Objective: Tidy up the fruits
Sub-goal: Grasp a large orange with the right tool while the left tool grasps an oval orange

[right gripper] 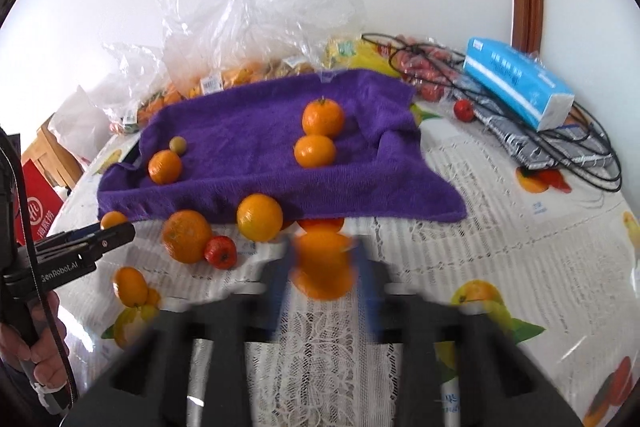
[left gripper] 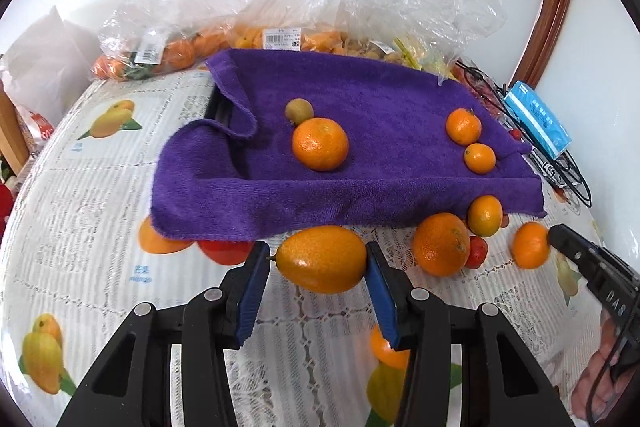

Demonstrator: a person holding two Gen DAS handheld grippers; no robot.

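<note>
My left gripper (left gripper: 318, 263) is shut on an oval orange kumquat (left gripper: 321, 259), held above the tablecloth in front of the purple towel (left gripper: 360, 187). My right gripper (right gripper: 322, 267) is shut on a small orange fruit (right gripper: 323, 263); the view is motion-blurred. On the towel (right gripper: 256, 171) lie a large orange (left gripper: 320, 144), a small brownish-green fruit (left gripper: 299, 110) and two small oranges (left gripper: 464, 125). In front of the towel sit an orange (left gripper: 441, 243), a kumquat (left gripper: 485, 215) and a small red fruit (left gripper: 476, 253). The right gripper also shows in the left wrist view (left gripper: 544, 241).
Clear plastic bags of fruit (left gripper: 256, 43) stand behind the towel. A blue tissue pack (right gripper: 516, 83), black cables (right gripper: 580, 155) and a small red fruit (right gripper: 463, 110) lie at the right. A red box (right gripper: 38, 215) is at the left edge. The tablecloth (right gripper: 500, 227) has printed fruit pictures.
</note>
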